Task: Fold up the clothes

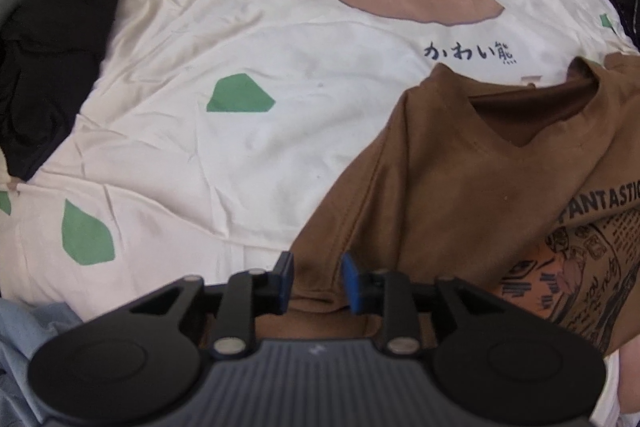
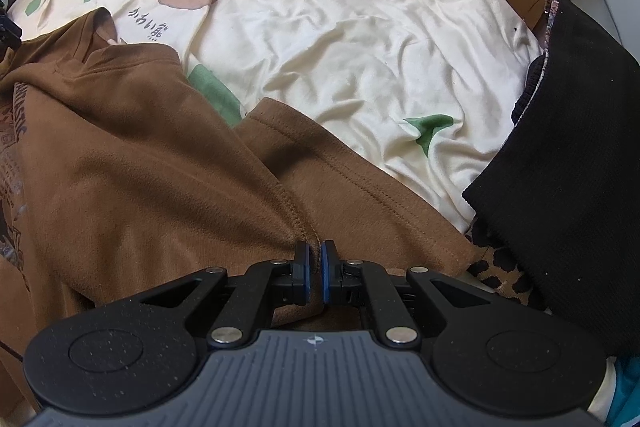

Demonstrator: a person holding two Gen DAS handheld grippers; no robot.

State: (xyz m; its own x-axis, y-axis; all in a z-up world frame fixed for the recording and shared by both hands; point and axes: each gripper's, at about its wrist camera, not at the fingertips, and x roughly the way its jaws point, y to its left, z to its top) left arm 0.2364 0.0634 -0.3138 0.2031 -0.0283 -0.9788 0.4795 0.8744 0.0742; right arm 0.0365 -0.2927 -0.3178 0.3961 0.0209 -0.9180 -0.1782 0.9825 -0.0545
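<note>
Looking at brown tee [image 1: 460, 179], rumpled, newspaper-style "FANTASTIC" print, lying on cream bear-print sheet [image 1: 248, 39]. Our right hand-held gripper [image 2: 316, 259] clamps its seam; left hand-held gripper [image 1: 318, 279] released, fabric between jaws.

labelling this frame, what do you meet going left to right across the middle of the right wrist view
brown t-shirt → cream bear-print sheet → black garment
</note>
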